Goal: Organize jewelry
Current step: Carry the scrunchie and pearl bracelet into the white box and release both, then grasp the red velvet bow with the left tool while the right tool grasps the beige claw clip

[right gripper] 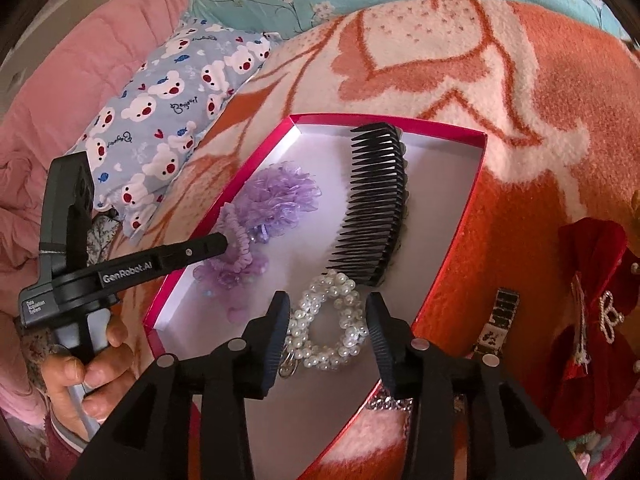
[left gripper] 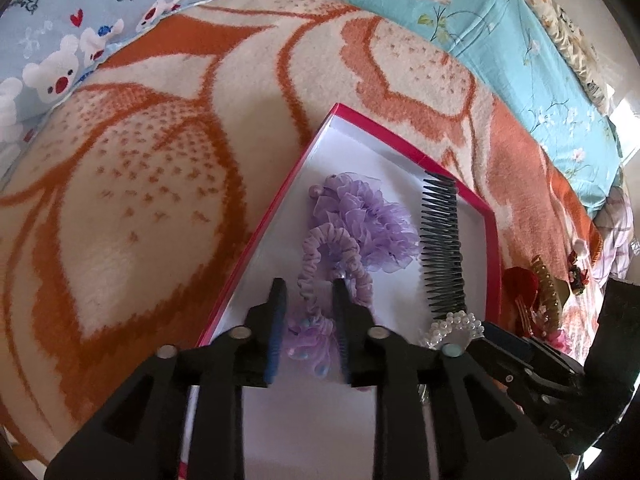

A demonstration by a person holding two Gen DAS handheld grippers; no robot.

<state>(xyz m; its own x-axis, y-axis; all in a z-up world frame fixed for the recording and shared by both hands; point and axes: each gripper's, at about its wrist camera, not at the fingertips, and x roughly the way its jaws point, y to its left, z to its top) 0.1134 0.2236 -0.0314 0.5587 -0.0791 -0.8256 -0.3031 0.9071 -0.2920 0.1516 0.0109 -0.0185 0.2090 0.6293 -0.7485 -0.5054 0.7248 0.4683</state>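
Now the right gripper [right gripper: 328, 320] hangs wide open around the pearl bracelet [right gripper: 328, 328], gripping nothing. Left gripper [left gripper: 310, 304], half open, straddles the soft scrunchie [left gripper: 336, 256]. Beads look slippery, so pinch across the band.

An orange-and-cream fleece blanket [left gripper: 168, 168] covers the bed. Beside it lies a blue pillow printed with white bears [right gripper: 160, 120], touching a pink quilt [right gripper: 60, 92]. A turquoise floral sheet [left gripper: 400, 4] runs behind.
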